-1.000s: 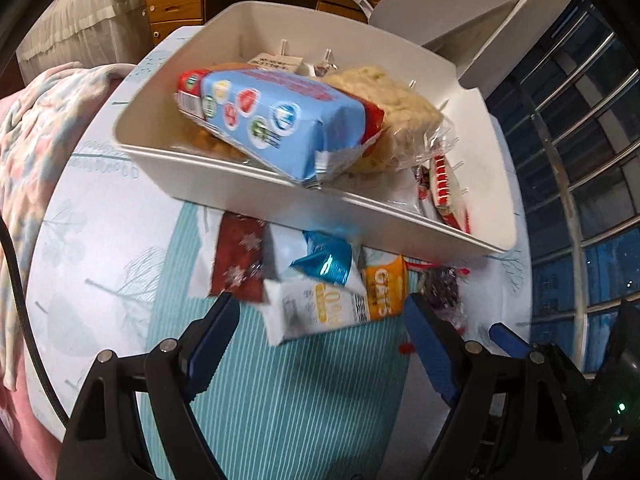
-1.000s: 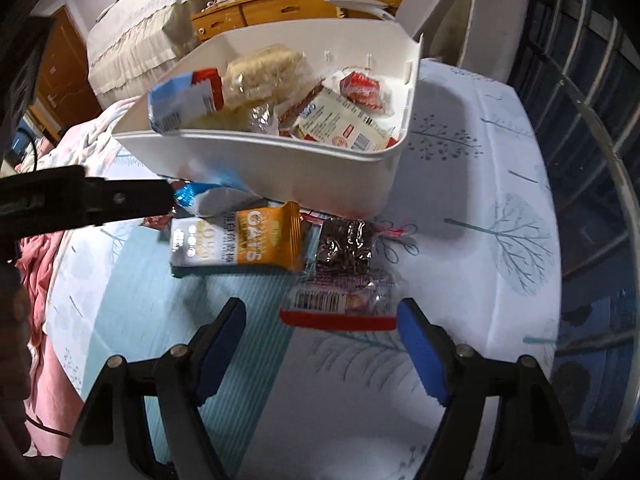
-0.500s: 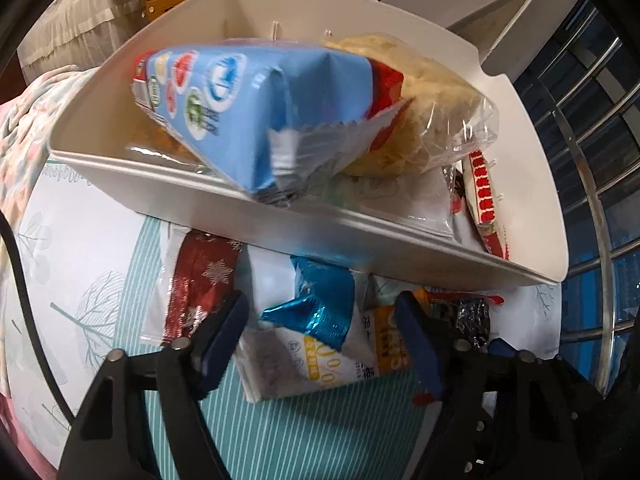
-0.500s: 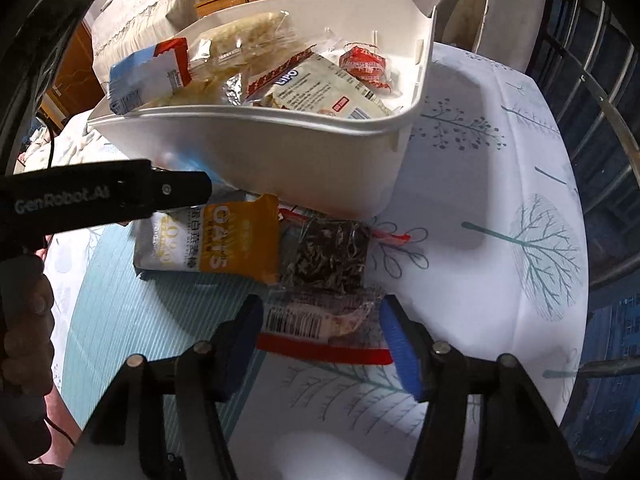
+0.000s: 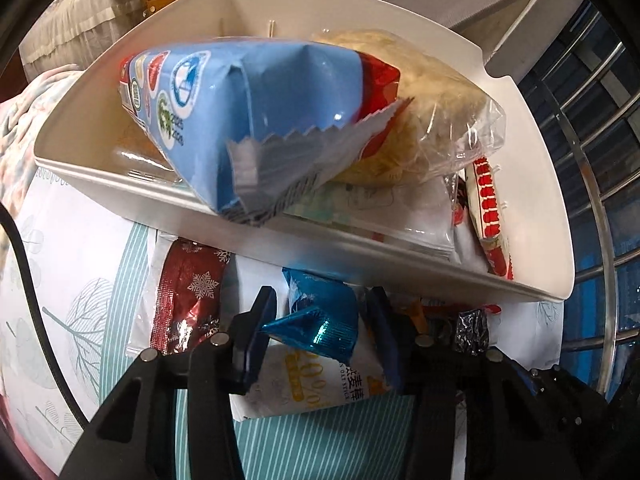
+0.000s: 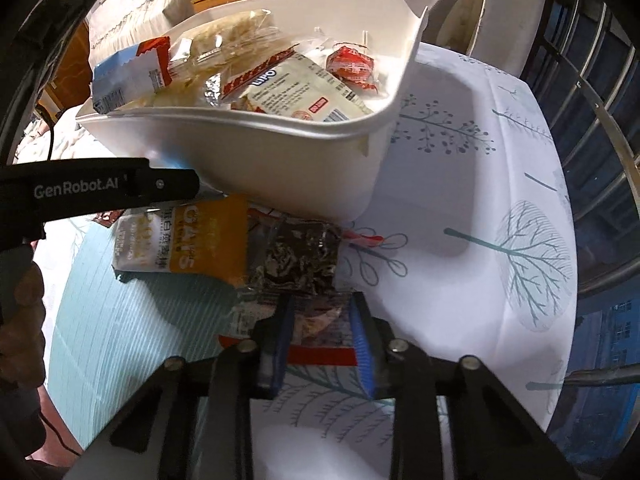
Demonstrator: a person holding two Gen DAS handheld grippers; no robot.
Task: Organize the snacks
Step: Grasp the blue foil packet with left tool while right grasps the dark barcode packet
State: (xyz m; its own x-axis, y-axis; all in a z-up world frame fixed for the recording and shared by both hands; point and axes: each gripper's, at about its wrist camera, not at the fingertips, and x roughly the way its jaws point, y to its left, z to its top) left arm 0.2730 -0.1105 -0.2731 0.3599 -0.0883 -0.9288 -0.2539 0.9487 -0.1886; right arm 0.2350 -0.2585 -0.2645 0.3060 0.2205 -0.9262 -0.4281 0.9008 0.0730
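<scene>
A white bin (image 5: 360, 256) holds a light-blue bag (image 5: 260, 100), a clear bag of pale snacks (image 5: 440, 100) and other packets. In front of it on the table lie a red snowflake packet (image 5: 188, 292), an oats bar (image 5: 320, 380) and a blue foil packet (image 5: 320, 320). My left gripper (image 5: 320, 312) points down with its jaws closing around the blue foil packet, a small gap left at the right pad. My right gripper (image 6: 320, 320) is closing too, and its pads pinch a clear red-edged packet (image 6: 320, 356) that bunches up. Just beyond lie a dark packet (image 6: 300, 256) and the oats bar (image 6: 180, 244).
The bin's front wall (image 6: 280, 160) overhangs the loose snacks. The left gripper's black body (image 6: 100, 188) and a person's hand (image 6: 20, 320) fill the right view's left side. A tree-print cloth (image 6: 500, 240) covers the table; window bars (image 6: 600, 120) stand right, a wooden dresser behind.
Both grippers sank toward the table and their jaws narrowed. The left came in around the blue foil packet. The right drew in onto the clear red-edged packet, which now crumples.
</scene>
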